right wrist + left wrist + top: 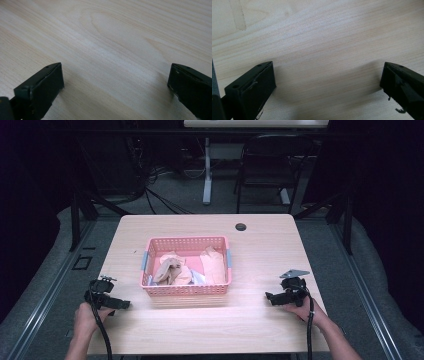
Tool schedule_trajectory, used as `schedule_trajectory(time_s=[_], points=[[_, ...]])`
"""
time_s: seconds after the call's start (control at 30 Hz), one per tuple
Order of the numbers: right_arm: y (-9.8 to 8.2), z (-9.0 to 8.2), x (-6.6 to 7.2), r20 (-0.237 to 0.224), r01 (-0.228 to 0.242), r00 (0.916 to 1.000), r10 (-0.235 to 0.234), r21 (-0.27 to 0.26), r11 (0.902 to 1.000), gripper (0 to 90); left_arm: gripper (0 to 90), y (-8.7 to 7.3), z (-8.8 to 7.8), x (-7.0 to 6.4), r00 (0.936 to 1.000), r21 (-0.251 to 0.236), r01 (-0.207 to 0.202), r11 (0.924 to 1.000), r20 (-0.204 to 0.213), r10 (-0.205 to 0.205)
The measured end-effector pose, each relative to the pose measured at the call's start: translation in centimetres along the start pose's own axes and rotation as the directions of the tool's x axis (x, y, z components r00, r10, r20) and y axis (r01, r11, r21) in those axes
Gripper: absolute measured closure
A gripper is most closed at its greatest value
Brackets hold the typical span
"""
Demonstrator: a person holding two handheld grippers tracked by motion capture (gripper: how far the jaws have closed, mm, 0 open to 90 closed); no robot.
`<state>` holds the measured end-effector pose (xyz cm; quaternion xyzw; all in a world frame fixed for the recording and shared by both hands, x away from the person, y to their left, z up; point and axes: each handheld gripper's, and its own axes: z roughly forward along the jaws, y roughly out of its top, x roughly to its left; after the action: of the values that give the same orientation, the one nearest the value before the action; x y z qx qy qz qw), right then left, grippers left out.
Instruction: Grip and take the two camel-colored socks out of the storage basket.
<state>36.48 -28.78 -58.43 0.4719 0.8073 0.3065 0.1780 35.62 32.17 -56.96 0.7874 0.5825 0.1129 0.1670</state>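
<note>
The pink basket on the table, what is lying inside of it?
Inside the pink basket lie crumpled beige cloth pieces, another beige piece at the right, and something pale bluish between them. What lies beneath the cloth is covered.

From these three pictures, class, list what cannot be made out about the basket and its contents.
- High view: what the beige cloth pieces are; crumpled and too small.
- High view: the pale item beside them, mostly covered by cloth.
- High view: floor of the pink basket, hidden by its contents and front wall.
</note>
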Motion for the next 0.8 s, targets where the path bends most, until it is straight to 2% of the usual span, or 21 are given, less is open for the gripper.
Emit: schedule_trajectory(time_s=[0.37, 0.8], points=[[0.00, 0.02, 0.05, -0.001, 0.001, 1.0000, -0.001, -0.002, 1.0000, 0.0, 0.0, 0.12, 0.00, 0.03, 1.0000, 0.010, -0.006, 0.9999, 0.001, 0.006], [0.01, -0.01, 0.09, -0.002, -0.001, 1.0000, 0.001, 0.000, 1.0000, 0.0, 0.0, 0.47, 0.04, 0.15, 0.9989, 0.032, -0.044, 0.9985, 0.015, 0.044]])
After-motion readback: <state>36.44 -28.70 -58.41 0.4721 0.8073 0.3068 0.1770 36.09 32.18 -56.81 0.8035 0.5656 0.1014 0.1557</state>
